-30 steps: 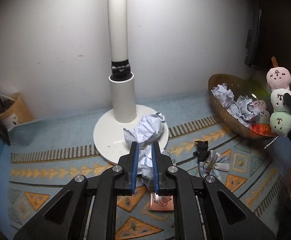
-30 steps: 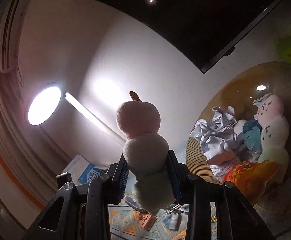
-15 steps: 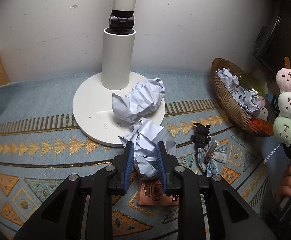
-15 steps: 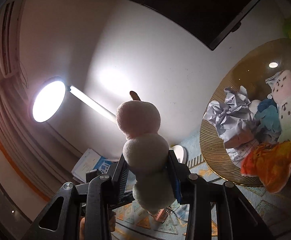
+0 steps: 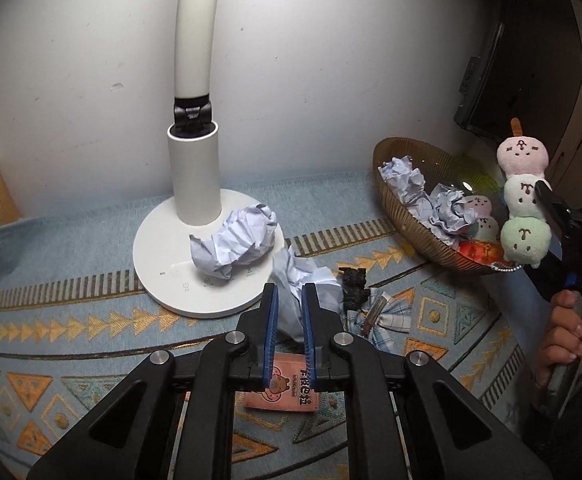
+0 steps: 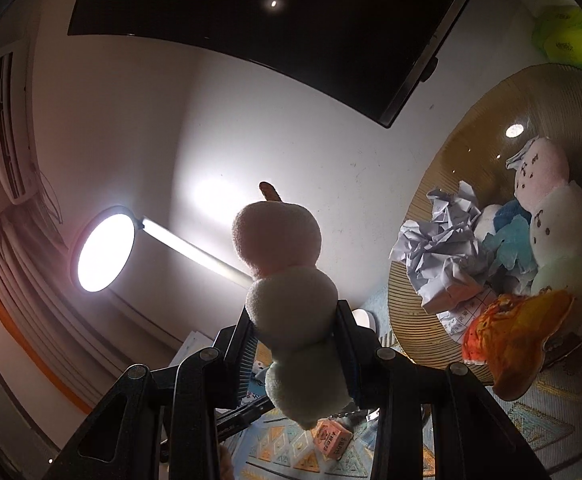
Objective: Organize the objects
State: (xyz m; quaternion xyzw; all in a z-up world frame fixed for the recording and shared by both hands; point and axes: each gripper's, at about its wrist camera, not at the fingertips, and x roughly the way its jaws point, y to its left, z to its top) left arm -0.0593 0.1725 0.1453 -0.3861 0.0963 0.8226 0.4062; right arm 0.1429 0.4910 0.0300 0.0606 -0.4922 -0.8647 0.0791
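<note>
My left gripper [image 5: 289, 300] is shut on a crumpled pale-blue paper ball [image 5: 301, 276], just right of the lamp base. A second crumpled paper [image 5: 235, 240] rests on that base. At the right, the right gripper [image 5: 547, 204] holds a three-ball dango plush [image 5: 525, 200] upright beside a brown woven basket [image 5: 409, 228]. In the right wrist view that gripper [image 6: 296, 316] is shut on the plush [image 6: 287, 292] around its middle ball. The basket [image 6: 411, 320] lies to its right, holding paper balls [image 6: 439, 256], another dango plush [image 6: 547, 216] and an orange item [image 6: 511, 332].
A white desk lamp [image 5: 193, 184] stands on the patterned blue cloth [image 5: 71, 320]. A pink packet [image 5: 287, 390], a small black figure [image 5: 353, 284] and a plaid bow [image 5: 387, 320] lie near my left gripper. A hand [image 5: 563, 332] grips the right tool. A dark screen [image 6: 291, 20] hangs on the wall.
The left gripper has squeezed tighter on the paper ball and carried it a little to the right, off the lamp base. The right gripper keeps the plush and has neared the basket.
</note>
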